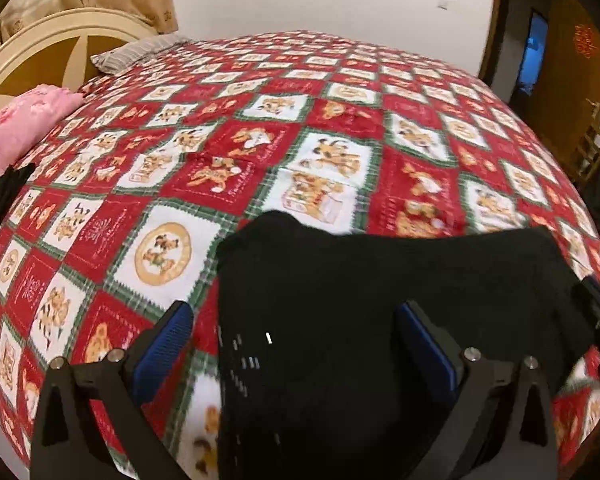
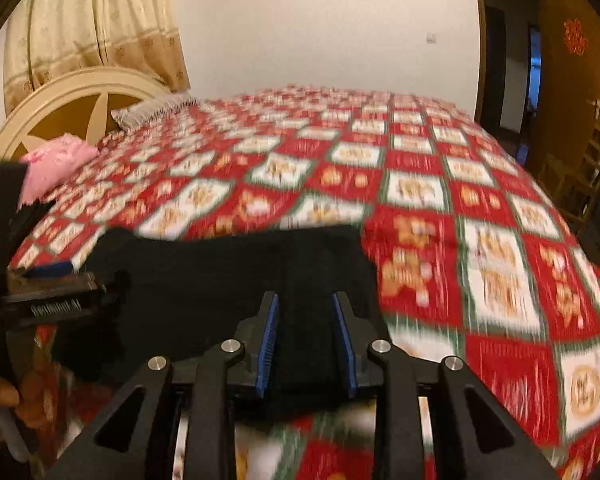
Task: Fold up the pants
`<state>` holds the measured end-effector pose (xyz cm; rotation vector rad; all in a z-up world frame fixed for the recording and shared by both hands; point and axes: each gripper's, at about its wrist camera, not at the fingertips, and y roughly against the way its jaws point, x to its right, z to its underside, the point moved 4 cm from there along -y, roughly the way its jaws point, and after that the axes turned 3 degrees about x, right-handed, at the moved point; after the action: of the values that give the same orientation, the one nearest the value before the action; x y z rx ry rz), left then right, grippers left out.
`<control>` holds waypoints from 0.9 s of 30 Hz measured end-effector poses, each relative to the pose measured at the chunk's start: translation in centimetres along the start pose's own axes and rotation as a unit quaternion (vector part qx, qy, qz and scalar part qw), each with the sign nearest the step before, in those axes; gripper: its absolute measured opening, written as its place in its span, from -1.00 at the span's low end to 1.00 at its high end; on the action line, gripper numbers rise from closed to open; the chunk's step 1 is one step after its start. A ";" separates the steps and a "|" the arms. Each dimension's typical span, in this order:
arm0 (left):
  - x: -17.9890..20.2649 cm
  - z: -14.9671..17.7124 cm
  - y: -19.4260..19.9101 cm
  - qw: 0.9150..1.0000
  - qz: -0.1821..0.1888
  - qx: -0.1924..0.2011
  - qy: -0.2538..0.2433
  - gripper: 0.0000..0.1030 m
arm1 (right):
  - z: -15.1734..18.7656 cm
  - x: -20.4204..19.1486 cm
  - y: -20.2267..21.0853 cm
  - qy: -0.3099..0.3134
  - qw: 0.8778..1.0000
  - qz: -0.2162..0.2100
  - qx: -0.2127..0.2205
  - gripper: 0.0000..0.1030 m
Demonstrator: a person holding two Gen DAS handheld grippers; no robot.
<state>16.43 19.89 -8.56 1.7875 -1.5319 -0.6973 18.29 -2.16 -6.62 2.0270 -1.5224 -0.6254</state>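
The black pants lie folded in a compact block on the red patterned bedspread, near the front edge. My left gripper is open, its blue pads wide apart, with the left edge of the pants between them. In the right wrist view the pants lie just ahead. My right gripper is open, its blue-padded fingers a small gap apart over the right part of the pants. The left gripper shows at the left edge of that view.
A pink pillow and a striped pillow lie at the cream headboard on the left. Another black garment lies at the left edge. A brown door and a wooden chair stand right of the bed.
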 end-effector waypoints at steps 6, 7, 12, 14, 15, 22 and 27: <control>0.7 2.4 0.6 1.000 -0.015 -0.001 -0.016 1.00 | 2.1 -0.5 0.4 0.022 0.999 0.029 -0.009 -0.41; 0.6 2.8 0.4 1.000 -0.013 -0.006 -0.012 1.00 | 2.2 -0.6 0.4 0.026 0.999 0.031 -0.010 -0.39; 0.5 3.6 0.5 1.000 -0.006 0.003 -0.012 1.00 | 2.5 -1.4 0.9 0.046 0.997 0.051 -0.028 -0.08; 0.4 3.6 0.8 1.000 0.000 -0.009 -0.011 1.00 | 2.9 -1.9 1.7 0.042 0.997 0.052 -0.040 0.41; 0.3 3.7 1.0 1.000 0.004 -0.021 -0.008 1.00 | 3.2 -2.1 2.0 0.040 0.997 0.057 -0.045 0.44; 0.3 6.9 3.7 0.999 -0.011 -0.039 -0.027 1.00 | 7.7 -2.4 3.2 -0.002 0.992 0.080 -0.095 0.44; 0.3 10.6 4.8 0.996 -0.029 -0.068 -0.054 1.00 | 9.7 -2.1 6.4 -0.020 0.990 0.087 -0.109 0.45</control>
<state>5.38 17.63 -11.51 1.7228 -1.4687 -0.9180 6.92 -2.87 -9.68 1.7095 -1.5601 -0.7324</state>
